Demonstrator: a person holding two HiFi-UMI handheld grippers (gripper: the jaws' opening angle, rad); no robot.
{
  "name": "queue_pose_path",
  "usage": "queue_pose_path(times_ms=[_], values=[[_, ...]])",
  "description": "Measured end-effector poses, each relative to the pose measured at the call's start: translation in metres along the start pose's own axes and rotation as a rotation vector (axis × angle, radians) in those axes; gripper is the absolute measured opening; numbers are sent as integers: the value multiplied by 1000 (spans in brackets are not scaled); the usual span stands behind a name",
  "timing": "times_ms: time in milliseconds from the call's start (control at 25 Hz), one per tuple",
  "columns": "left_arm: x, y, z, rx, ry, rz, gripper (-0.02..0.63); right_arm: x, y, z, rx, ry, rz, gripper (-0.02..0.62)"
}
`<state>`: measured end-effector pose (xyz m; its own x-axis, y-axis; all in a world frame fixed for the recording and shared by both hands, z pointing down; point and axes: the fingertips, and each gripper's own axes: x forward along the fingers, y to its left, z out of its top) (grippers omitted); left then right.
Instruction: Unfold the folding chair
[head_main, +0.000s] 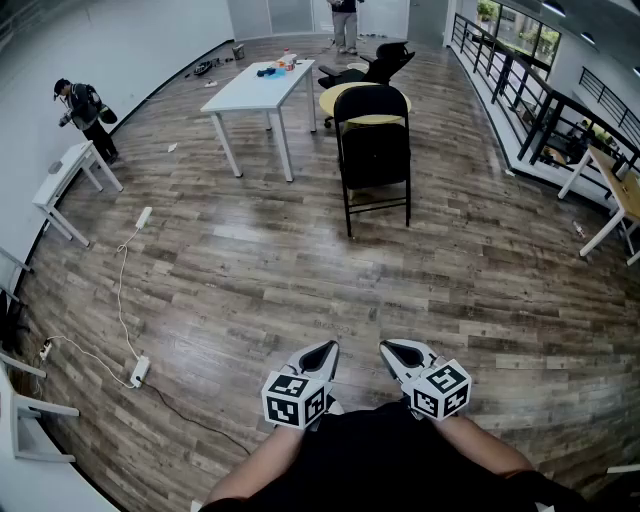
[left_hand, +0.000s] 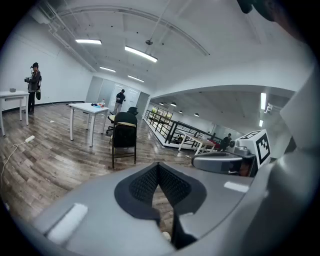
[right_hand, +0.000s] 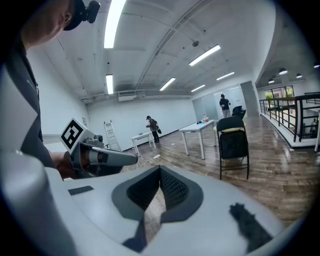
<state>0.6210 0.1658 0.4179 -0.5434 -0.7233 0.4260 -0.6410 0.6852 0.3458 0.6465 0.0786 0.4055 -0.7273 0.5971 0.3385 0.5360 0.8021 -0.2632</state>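
The black folding chair stands upright on the wood floor, a few steps ahead of me, with its seat seemingly flat against the back. It also shows in the left gripper view as a chair and in the right gripper view as a chair, far beyond both sets of jaws. My left gripper and right gripper hover side by side near my body, well short of the chair. Both are shut with nothing held; the closed jaws show in the left gripper and the right gripper.
A white table stands behind and left of the chair, with a yellow round seat and an office chair behind it. A power strip with cable lies at the left. A person stands by a small white table. A railing runs along the right.
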Motion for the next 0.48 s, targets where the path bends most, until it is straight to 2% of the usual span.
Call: queue_pose_path(times_ms=[160,480], values=[[-3,13,5,50,-12,3,8,13,9,-7,-23,16,6,5],[-9,21,0,68,-1,-24,8,26,14,-9,-2,18,-5,5]])
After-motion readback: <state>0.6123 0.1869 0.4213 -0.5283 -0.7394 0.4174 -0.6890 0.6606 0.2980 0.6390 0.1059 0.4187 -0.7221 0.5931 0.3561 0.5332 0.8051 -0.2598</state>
